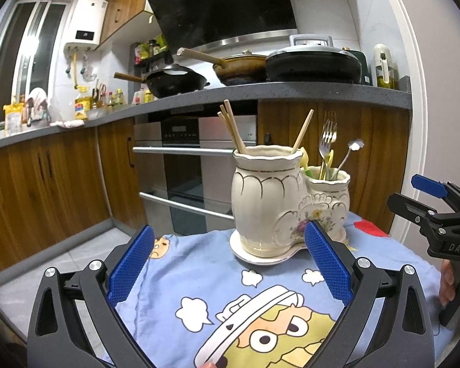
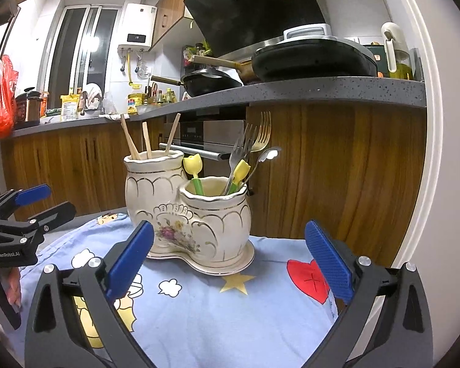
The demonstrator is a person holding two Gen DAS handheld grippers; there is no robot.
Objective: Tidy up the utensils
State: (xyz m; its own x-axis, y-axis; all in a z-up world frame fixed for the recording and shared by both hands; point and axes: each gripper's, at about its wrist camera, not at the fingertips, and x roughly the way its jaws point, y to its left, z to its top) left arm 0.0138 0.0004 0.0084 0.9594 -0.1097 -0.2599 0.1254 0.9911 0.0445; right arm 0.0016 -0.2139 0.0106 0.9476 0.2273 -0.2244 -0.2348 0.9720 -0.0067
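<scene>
Your left gripper (image 1: 230,263) is spread wide and holds nothing, hovering low over the cartoon tablecloth (image 1: 174,294). Your right gripper (image 2: 230,260) is spread wide too, also empty. The cream double holder (image 2: 187,211) stands on the cloth just beyond both. Its taller pot holds the chopsticks (image 2: 147,142); the shorter pot holds the forks (image 2: 248,141), a spoon (image 2: 268,155) and two yellow tulip-topped utensils (image 2: 193,168).
</scene>
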